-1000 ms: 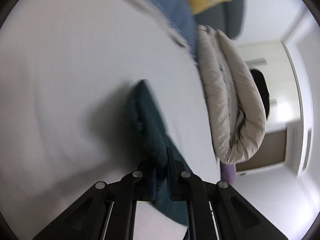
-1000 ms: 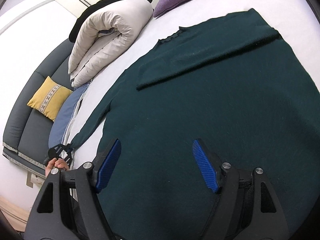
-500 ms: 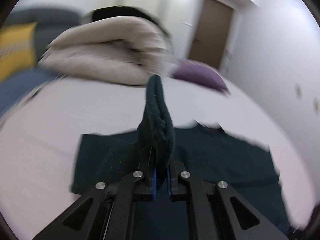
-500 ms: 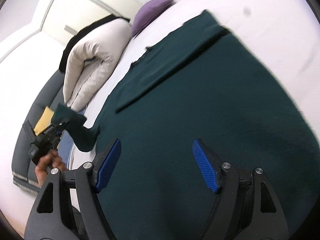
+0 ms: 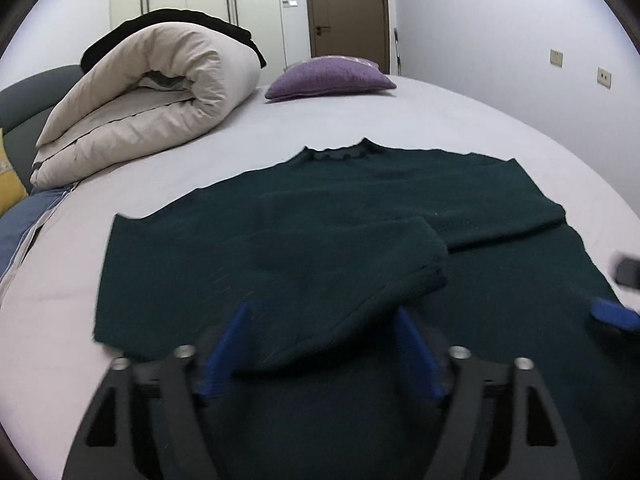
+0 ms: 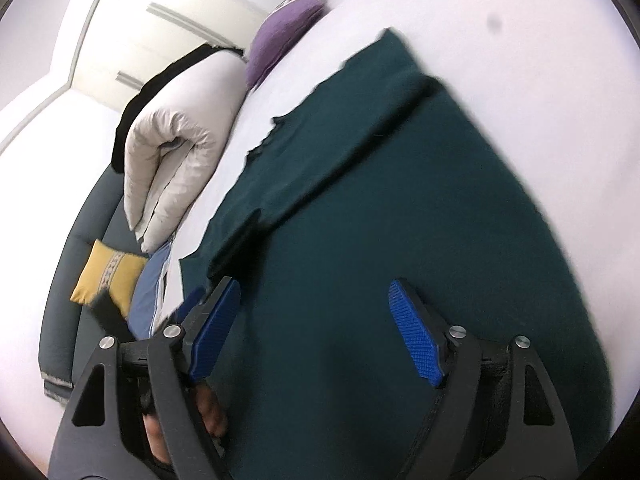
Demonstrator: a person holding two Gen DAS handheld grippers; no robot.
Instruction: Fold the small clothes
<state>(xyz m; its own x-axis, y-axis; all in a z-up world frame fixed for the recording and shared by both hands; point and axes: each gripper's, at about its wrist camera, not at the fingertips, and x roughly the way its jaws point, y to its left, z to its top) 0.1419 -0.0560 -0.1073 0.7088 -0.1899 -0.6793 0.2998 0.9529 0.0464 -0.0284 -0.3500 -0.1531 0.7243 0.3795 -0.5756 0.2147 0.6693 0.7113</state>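
Observation:
A dark green sweater [image 5: 400, 184] lies flat on the white bed [image 5: 360, 120], one sleeve folded across its chest. Its other sleeve [image 5: 340, 272] now rests slantwise over the body, the cuff end between the jaws of my left gripper [image 5: 322, 344]. Those jaws are opening, and the blue pads [image 5: 228, 340] stand clear of the cloth. My right gripper [image 6: 316, 332] hovers over the sweater's body [image 6: 400, 220], open and widening a little, nothing between its fingers. One of its blue pads [image 5: 612, 314] shows at the right edge of the left wrist view.
A rolled beige duvet [image 5: 152, 92] and a purple cushion [image 5: 332, 76] lie at the far side of the bed. Left of the bed is a grey sofa [image 6: 80, 248] with a yellow cushion [image 6: 108, 276] and blue cloth [image 5: 20, 220]. A hand [image 6: 208, 412] shows behind my right gripper.
My left gripper swung the sleeve from the left edge over the sweater's body, rolling upright, then let it go and opened. My right gripper drifted across the sweater, still open.

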